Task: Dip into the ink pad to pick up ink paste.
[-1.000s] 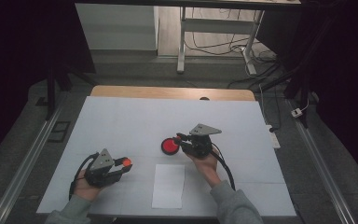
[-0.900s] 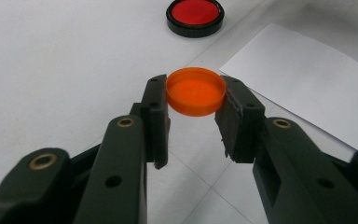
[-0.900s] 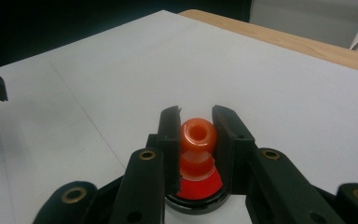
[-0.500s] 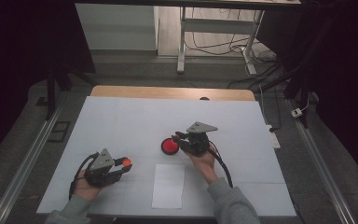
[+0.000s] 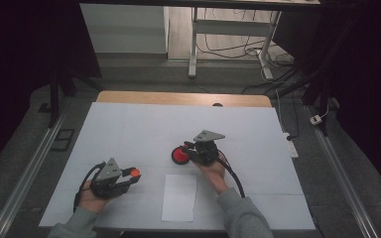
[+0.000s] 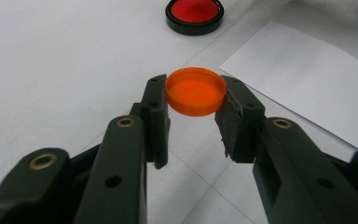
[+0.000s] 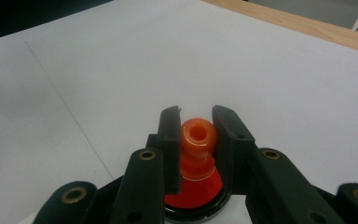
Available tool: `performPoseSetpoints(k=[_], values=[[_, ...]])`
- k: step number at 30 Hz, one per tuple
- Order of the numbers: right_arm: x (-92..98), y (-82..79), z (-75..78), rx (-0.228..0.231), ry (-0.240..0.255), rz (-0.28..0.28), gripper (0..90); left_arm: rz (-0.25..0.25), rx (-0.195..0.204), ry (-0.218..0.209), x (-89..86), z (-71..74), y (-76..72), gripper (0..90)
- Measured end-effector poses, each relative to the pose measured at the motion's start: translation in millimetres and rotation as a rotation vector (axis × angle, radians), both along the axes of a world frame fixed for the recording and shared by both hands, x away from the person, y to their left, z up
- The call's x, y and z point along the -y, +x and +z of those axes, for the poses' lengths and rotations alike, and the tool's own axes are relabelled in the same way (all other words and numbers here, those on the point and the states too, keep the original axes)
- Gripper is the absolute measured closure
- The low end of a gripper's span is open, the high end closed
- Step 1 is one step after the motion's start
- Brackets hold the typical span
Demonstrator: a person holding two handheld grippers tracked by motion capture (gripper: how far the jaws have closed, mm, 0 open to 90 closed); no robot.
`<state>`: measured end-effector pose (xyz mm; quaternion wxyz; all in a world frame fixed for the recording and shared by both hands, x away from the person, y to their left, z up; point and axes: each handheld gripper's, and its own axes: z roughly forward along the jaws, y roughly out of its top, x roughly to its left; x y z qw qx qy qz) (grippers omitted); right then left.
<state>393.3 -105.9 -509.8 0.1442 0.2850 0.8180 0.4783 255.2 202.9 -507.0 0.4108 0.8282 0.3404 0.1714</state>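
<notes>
My left gripper point(image 6: 196, 95) is shut on a flat round orange cap point(image 6: 196, 84), gripped by its rim just above the table. In the high view this gripper point(image 5: 129, 176) is at the front left, with the cap point(image 5: 135, 173) at its tip. My right gripper point(image 7: 196, 122) is shut on an orange knob-shaped piece point(image 7: 198, 140). That piece stands upright over a red pad in a black round rim point(image 7: 193, 198). Whether the piece touches the pad I cannot tell. In the high view the right gripper point(image 5: 191, 150) is at mid table, over the red pad point(image 5: 179, 156).
A white sheet of paper point(image 5: 179, 197) lies near the front edge between my two hands, and the left gripper view has it point(image 6: 307, 88) at the right. The table top point(image 5: 144, 124) is white with a wooden strip point(image 5: 178, 98) along its far edge.
</notes>
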Motion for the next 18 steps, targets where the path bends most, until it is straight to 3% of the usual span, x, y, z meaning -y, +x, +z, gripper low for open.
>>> performPoseSetpoints(k=[18], values=[[-8.3, 0.9, -8.4, 0.004, -0.034, 0.014, 72.5, -0.001, -0.003, -0.001, -0.1, -0.5, 0.3, 65.0]])
